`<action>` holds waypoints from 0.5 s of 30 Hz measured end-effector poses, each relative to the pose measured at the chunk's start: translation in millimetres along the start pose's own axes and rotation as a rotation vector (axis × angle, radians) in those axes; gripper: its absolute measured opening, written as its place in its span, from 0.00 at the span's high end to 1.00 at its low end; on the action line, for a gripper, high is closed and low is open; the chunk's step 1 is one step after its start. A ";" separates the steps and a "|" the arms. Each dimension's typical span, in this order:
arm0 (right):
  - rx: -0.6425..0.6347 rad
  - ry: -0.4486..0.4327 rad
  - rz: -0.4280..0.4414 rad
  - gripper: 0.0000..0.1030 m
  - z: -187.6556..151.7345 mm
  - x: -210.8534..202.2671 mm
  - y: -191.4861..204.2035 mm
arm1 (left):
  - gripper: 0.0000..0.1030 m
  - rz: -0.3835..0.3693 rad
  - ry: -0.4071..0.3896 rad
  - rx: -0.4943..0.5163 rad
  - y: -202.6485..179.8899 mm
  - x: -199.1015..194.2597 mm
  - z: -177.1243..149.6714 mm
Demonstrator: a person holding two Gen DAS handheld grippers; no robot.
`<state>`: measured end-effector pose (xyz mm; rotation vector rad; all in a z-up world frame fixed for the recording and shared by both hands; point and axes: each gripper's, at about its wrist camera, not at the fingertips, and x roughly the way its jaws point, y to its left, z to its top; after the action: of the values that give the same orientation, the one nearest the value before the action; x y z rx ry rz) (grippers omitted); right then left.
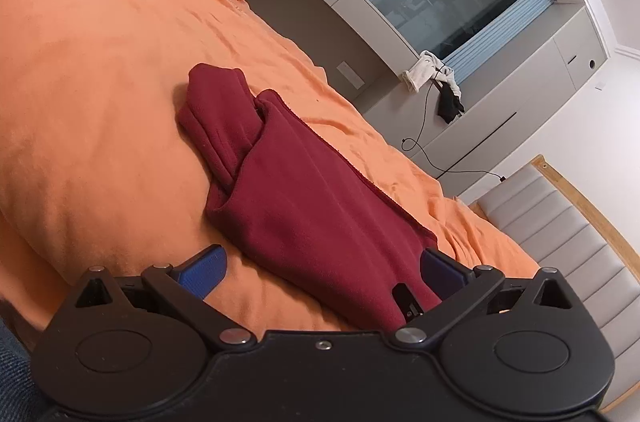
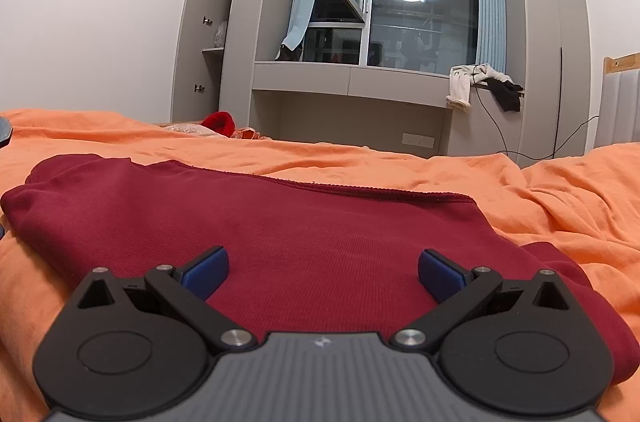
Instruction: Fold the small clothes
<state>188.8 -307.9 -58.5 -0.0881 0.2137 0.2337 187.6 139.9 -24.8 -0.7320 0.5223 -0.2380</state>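
Observation:
A dark red garment [image 1: 304,198] lies folded on the orange bedsheet [image 1: 100,102], with a sleeve or leg part bunched at its far end. My left gripper [image 1: 322,272] is open just at the garment's near end, its right finger close to the cloth edge. In the right wrist view the same red garment [image 2: 280,234] spreads flat under my right gripper [image 2: 323,272], which is open and empty just above the cloth.
A red item [image 2: 218,122] and pale fabric lie at the far side of the bed. A window desk [image 2: 352,78] with draped clothes [image 2: 464,82] and a cable stands beyond. A padded headboard [image 1: 560,242] is at the right.

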 end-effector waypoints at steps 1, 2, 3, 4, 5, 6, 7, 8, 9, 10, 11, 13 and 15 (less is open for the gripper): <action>0.000 -0.005 -0.004 0.00 -0.7 -0.7 0.6 | 0.01 0.004 0.001 0.004 -1.4 2.6 -0.1; -0.001 -0.010 -0.007 0.00 -1.8 -1.7 1.2 | 0.01 0.010 0.002 0.009 -2.5 4.5 -0.6; -0.002 -0.015 -0.011 0.00 -2.5 -2.4 1.8 | 0.01 0.020 0.003 0.014 -3.8 7.8 -0.8; -0.004 -0.019 -0.015 0.00 -2.8 -2.9 2.1 | 0.01 0.027 0.003 0.018 -4.5 8.3 -1.5; -0.004 -0.022 -0.017 0.00 -3.2 -3.1 1.7 | 0.01 0.035 0.002 0.020 -5.4 10.1 -1.7; -0.004 -0.026 -0.019 0.00 -3.7 -3.5 2.2 | 0.01 0.044 0.001 0.021 -6.3 12.9 -1.8; -0.004 -0.028 -0.020 0.00 -4.1 -3.8 1.7 | 0.01 0.055 0.002 0.024 -7.6 15.9 -2.1; -0.004 -0.029 -0.020 0.00 -4.4 -3.9 1.7 | 0.01 0.068 0.004 0.028 -8.8 18.5 -3.1; -0.004 -0.029 -0.020 0.00 -4.5 -4.1 1.1 | 0.01 0.082 0.007 0.033 -9.7 22.2 -3.3; -0.004 -0.029 -0.020 0.00 -4.6 -4.0 1.2 | 0.01 0.091 0.009 0.035 -10.0 24.1 -3.2; -0.004 -0.030 -0.020 0.00 -4.7 -4.1 1.0 | 0.01 0.097 0.008 0.037 -10.2 25.1 -2.8; -0.003 -0.030 -0.020 0.00 -4.7 -4.1 1.1 | 0.01 0.101 0.006 0.037 -9.5 26.1 -2.1; -0.003 -0.032 -0.020 0.00 -4.8 -4.0 1.4 | 0.01 0.107 0.002 0.030 -9.6 29.1 -0.8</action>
<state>183.6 -308.0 -62.4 -0.0895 0.1810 0.2153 211.5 121.3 -29.5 -0.6731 0.5574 -0.1467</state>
